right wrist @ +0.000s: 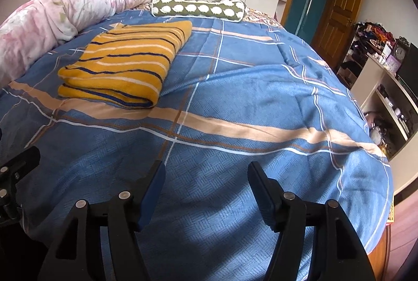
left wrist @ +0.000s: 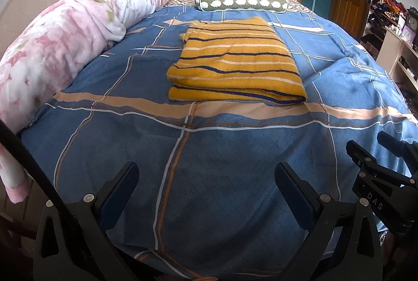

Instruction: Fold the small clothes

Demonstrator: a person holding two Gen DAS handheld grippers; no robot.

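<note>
A yellow knit garment with navy and white stripes (left wrist: 235, 61) lies folded into a neat rectangle on the blue plaid bedspread (left wrist: 183, 163). It also shows in the right wrist view (right wrist: 125, 61), up and to the left. My left gripper (left wrist: 206, 171) is open and empty, held above the near part of the bed, well short of the garment. My right gripper (right wrist: 206, 171) is open and empty too, over the bedspread (right wrist: 261, 98) to the right of the garment. The right gripper's fingers also show at the right edge of the left wrist view (left wrist: 371, 160).
A rolled pink floral quilt (left wrist: 57, 45) runs along the bed's left side. A green bolster pillow with white shapes (left wrist: 240, 2) lies at the far end. White shelves with clutter and a clock (right wrist: 392, 77) stand to the right. A wooden door (right wrist: 337, 17) is behind.
</note>
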